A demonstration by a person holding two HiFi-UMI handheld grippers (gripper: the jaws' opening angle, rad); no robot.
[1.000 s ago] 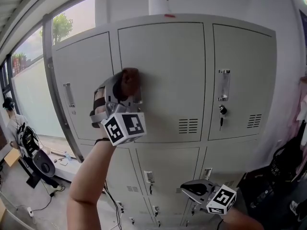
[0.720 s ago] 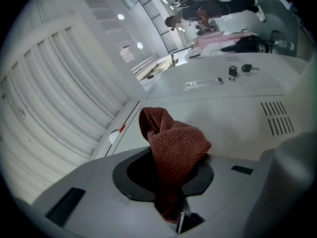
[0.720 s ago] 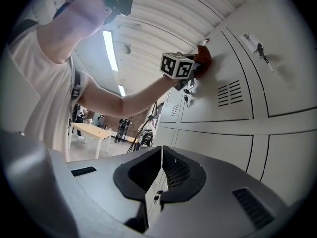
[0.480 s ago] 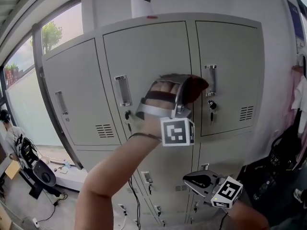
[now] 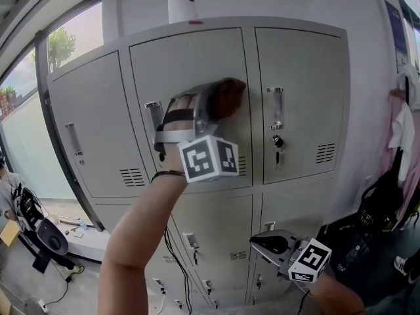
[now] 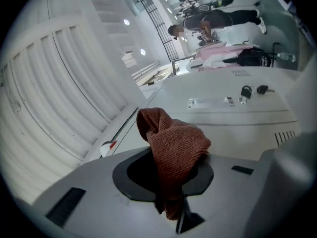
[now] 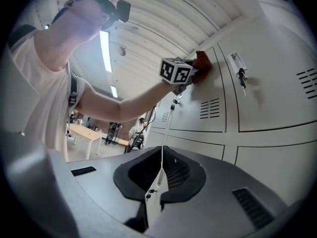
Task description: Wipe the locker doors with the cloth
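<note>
The cloth [image 5: 228, 96], a rust-red bunch, is pressed against the top middle door [image 5: 190, 58] of the lockers [image 5: 298, 195], toward that door's right edge and above its mid-height. The left tongs [image 5: 213, 110] are clamped on it; in the left gripper view its lower end is pinched between the jaws and the rest stands bunched past them, touching the grey metal. The door's handle [image 5: 153, 114] is to the left of the tongs. The next door to the right [image 5: 302, 71] has a handle and a key in its lock. The right tongs [image 5: 268, 243] are held low before the bottom lockers, well apart from the cloth, jaws drawn to a thin slit with nothing between them.
</note>
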